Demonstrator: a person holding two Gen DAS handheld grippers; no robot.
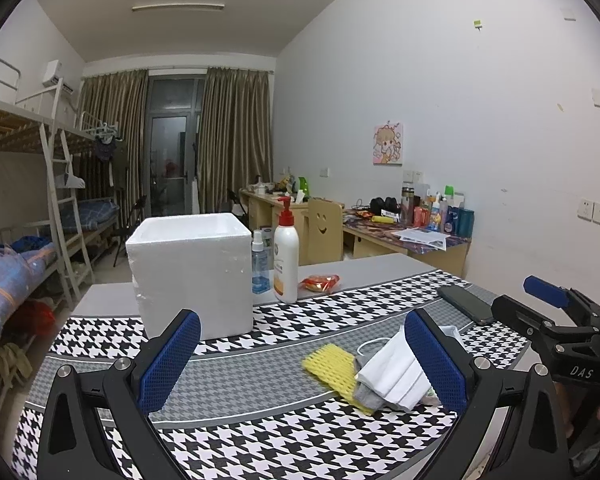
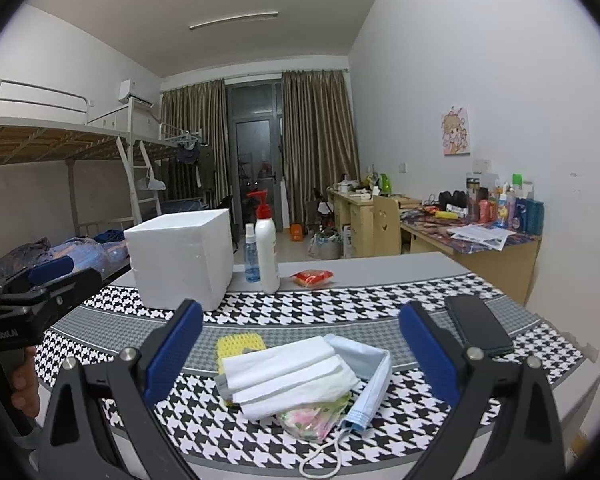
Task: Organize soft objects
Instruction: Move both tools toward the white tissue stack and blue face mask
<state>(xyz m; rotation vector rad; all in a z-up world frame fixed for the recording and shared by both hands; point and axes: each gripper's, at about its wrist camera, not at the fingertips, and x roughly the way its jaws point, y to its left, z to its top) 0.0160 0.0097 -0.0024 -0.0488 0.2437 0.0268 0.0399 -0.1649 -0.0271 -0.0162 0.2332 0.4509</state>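
A pile of soft things lies on the houndstooth mat (image 2: 260, 308): a folded white tissue (image 2: 288, 376) on top, a light-blue face mask (image 2: 370, 376), a yellow foam net (image 2: 238, 344) and a floral pouch (image 2: 312, 420) underneath. My right gripper (image 2: 300, 310) is open, its blue pads (image 2: 172, 356) on either side of the pile. My left gripper (image 1: 302, 318) is also open and empty; the tissue (image 1: 392, 376) and the foam net (image 1: 332, 368) lie by its right finger. An open white foam box (image 1: 192, 272) stands behind, to the left.
A dark phone (image 2: 478, 330) lies on the mat at the right. A pump bottle (image 1: 286, 256), a small blue spray bottle (image 1: 260, 264) and a red snack packet (image 1: 320, 282) stand beside the box. The table's near edge runs just under both grippers.
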